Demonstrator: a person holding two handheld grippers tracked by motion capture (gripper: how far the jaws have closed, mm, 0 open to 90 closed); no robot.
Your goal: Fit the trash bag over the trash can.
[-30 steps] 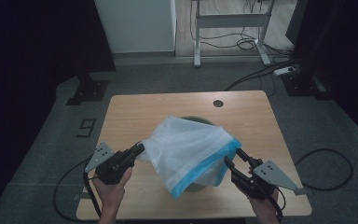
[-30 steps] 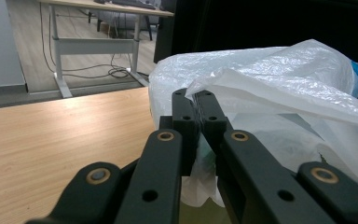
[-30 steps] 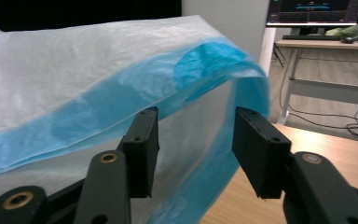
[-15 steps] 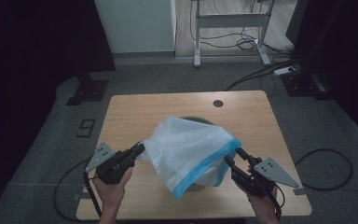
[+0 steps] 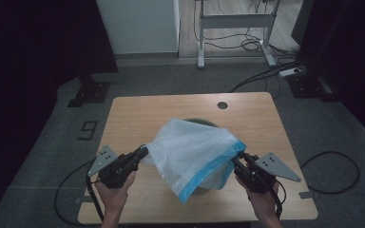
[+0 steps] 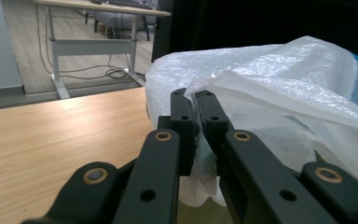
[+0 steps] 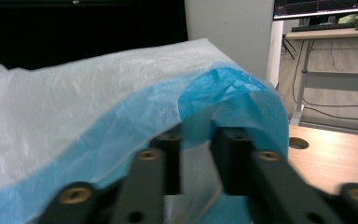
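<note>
Left hand-held gripper [image 5: 142, 153] is clenched on the white bag [image 5: 195, 152]; right hand-held gripper [image 5: 238, 159], jaws just closing, straddles its blue hem, grip unclear. Bag drapes a bowl [image 5: 200, 122] on the wooden surface [image 5: 138, 114]. Beyond: grey floor, desk frame [image 5: 235, 23], cables.

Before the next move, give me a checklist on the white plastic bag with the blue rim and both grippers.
1. Left gripper shut on the white plastic bag with the blue rim: ok.
2. Right gripper, jaws just closing, blue rim between them; firm pinch: cannot tell.
3. Bag spread between both grippers: ok.
4. Bag over the dark green round bin: ok.
5. Bag mouth around the bin's rim: not ok.
6. Bin upright on the wooden table: cannot tell.
</note>
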